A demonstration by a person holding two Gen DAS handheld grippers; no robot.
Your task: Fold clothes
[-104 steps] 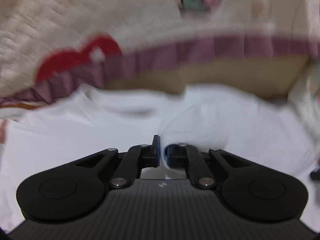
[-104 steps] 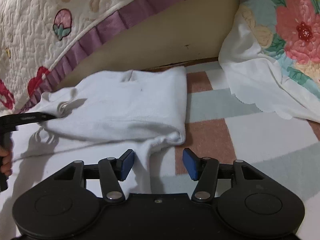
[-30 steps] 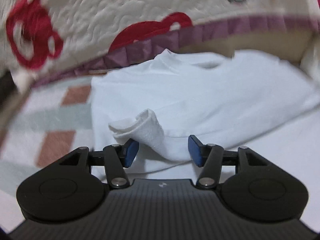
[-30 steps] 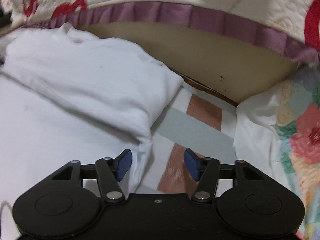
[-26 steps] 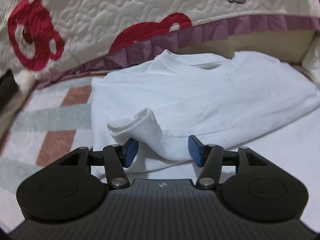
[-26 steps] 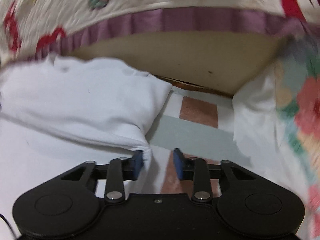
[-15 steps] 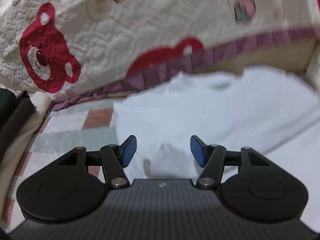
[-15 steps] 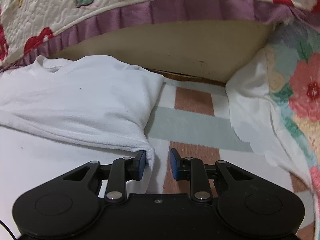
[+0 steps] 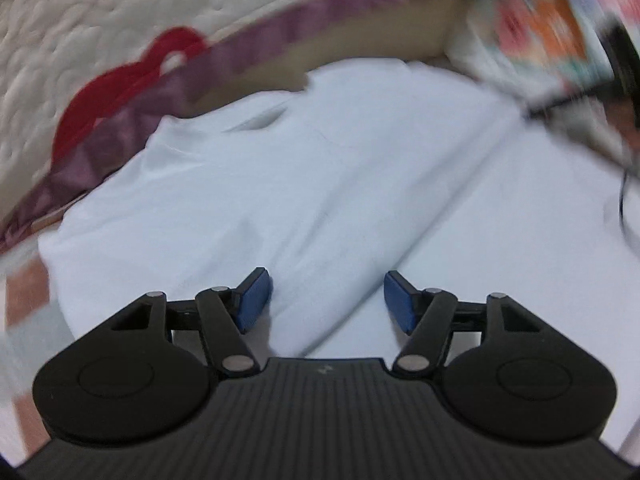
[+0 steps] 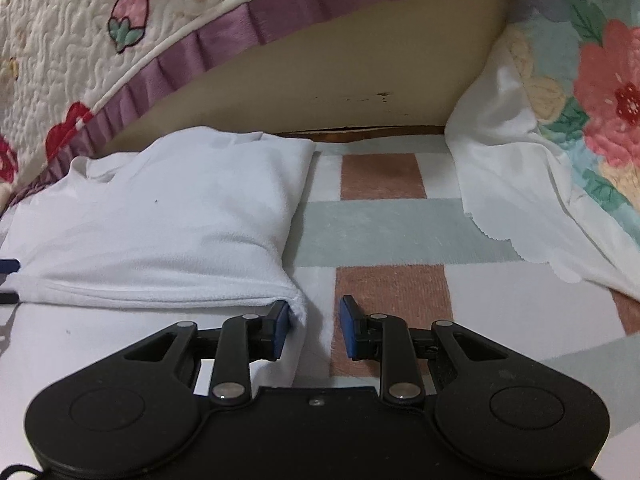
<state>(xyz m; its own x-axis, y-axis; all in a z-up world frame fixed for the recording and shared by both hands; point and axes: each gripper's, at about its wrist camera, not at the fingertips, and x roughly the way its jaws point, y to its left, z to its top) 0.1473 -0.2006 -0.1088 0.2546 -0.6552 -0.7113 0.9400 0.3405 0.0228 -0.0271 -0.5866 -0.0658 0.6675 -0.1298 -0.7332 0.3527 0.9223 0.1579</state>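
Note:
A white shirt [image 9: 320,184] lies flat, its top part folded down over itself, collar toward the quilt. My left gripper [image 9: 328,300] is open just above the folded edge near the shirt's middle, holding nothing. In the right wrist view the shirt [image 10: 172,220] fills the left side. My right gripper [image 10: 314,326] is open at the folded layer's right corner, its left pad touching the cloth edge, the jaws not closed on it.
A checked pink, green and white blanket [image 10: 384,232] lies under the shirt. A quilted cover with a purple frill [image 10: 200,44] hangs at the back. A floral quilt with a white lining [image 10: 560,140] sits at the right. A beige wall [image 10: 360,80] stands behind.
My left gripper let go of the sleeve, now folded in flat, and swung right over the shirt. My right gripper narrowed at the fold's corner, then opened a little; the cloth stays put.

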